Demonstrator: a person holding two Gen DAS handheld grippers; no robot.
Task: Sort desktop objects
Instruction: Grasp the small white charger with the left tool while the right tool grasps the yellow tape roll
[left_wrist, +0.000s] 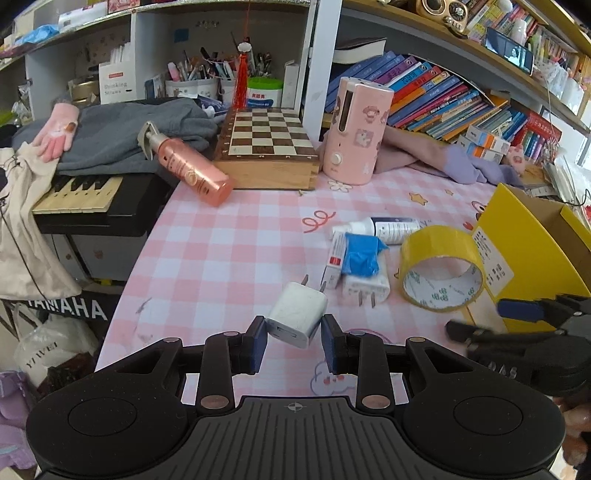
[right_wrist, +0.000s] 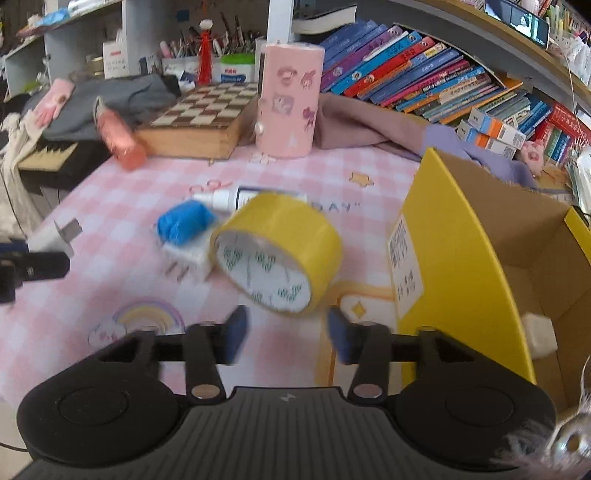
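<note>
My left gripper (left_wrist: 293, 338) is shut on a white USB charger plug (left_wrist: 297, 317), its prongs pointing away, held just above the pink checked desk mat (left_wrist: 221, 251). My right gripper (right_wrist: 286, 332) is open and empty, just short of a yellow tape roll (right_wrist: 280, 251) lying on its side. The tape roll also shows in the left wrist view (left_wrist: 441, 267). Behind the roll lie a second white plug (right_wrist: 186, 254) with a blue wrap (right_wrist: 183, 223) on it and a small white bottle (right_wrist: 236, 197). The right gripper also shows in the left wrist view (left_wrist: 491, 317).
An open yellow cardboard box (right_wrist: 454, 236) stands to the right with a white block (right_wrist: 539, 334) inside. At the back are a pink cylinder device (left_wrist: 356, 131), a chessboard box (left_wrist: 266, 147), a pink spray bottle (left_wrist: 188, 166), a keyboard (left_wrist: 81, 192) and books (left_wrist: 443, 96).
</note>
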